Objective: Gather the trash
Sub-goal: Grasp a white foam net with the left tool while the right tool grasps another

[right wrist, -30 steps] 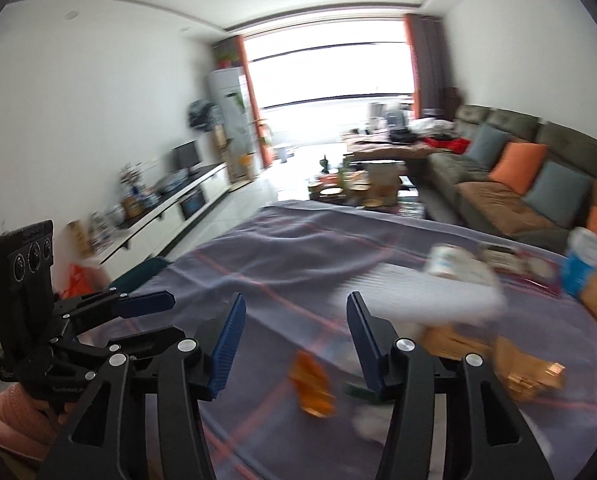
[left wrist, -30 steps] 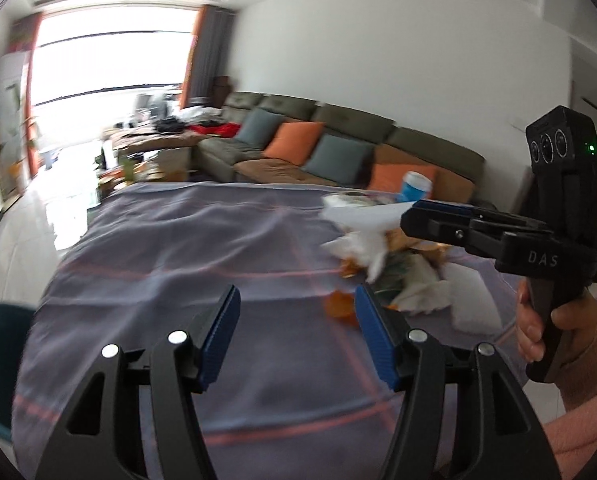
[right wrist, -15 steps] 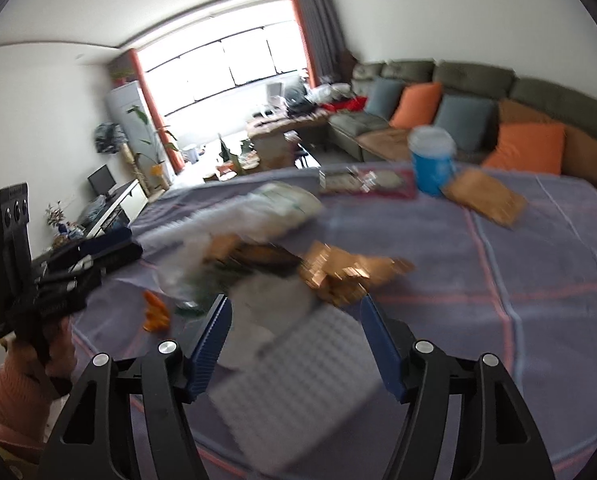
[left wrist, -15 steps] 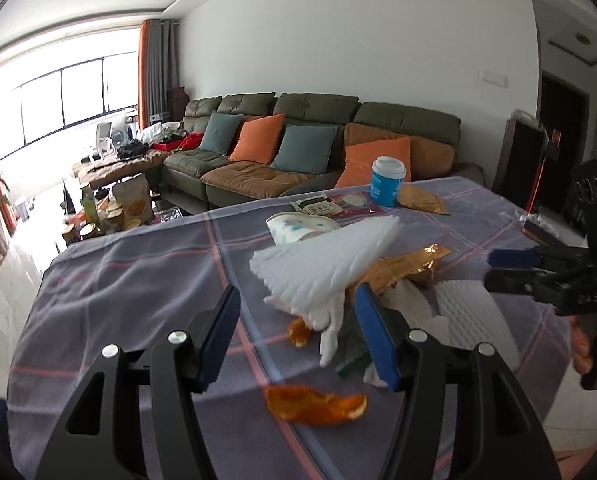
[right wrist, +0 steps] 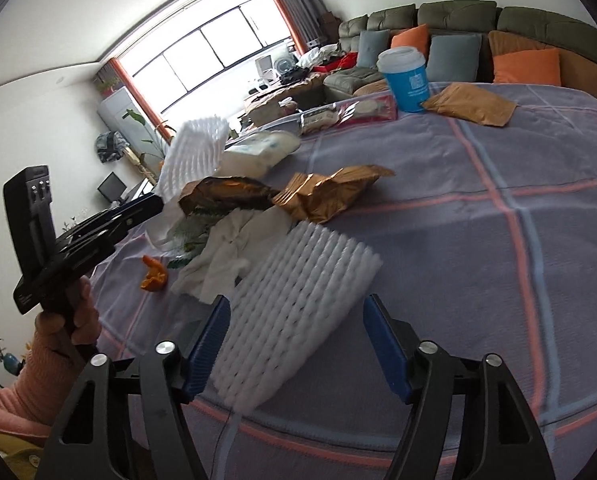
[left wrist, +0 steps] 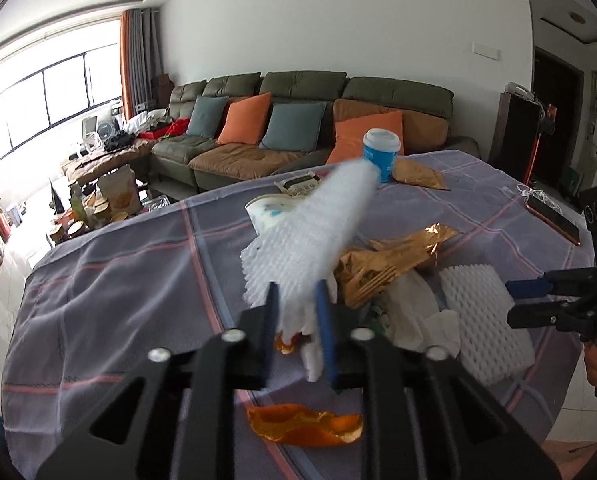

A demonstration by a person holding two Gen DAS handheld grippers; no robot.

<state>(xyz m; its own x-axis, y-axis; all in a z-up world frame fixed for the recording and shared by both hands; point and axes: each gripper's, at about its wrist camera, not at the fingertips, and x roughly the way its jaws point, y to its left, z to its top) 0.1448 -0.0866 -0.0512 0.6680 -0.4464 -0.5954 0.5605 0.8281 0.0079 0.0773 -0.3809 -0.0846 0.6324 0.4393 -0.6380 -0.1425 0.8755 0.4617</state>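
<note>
**Left pinches one foam net, right lines up on the second**

Fingers of the left gripper (left wrist: 296,312) have just clamped on a white foam net (left wrist: 314,236), which sticks up and away from between the pads. The right gripper (right wrist: 296,344) stands apart, its jaws having just narrowed a little, with the near end of a second foam net (right wrist: 298,312) lying between them on the cloth (right wrist: 498,208); its pads do not appear to press on it yet.

The rest of the trash sits in a heap just beyond: gold wrappers (right wrist: 326,196), crumpled tissue (right wrist: 226,256), and orange peel (left wrist: 304,426) near the table edge. A blue cup (right wrist: 404,80) and a brown packet (right wrist: 470,108) stand well apart at the far side.

To do the step well, I would push the right gripper further along the flat net so the pads bite past its rim, then squeeze gently: the foam looks soft and will likely fold rather than resist. The lift should be straight up, so the net does not drag the tissue touching its far corner. The left net hangs loosely, so its grip wants holding firm.

Writing: "DAS" reads on the right gripper's body in the left view. The cup bears a white print, too small to read.
</note>
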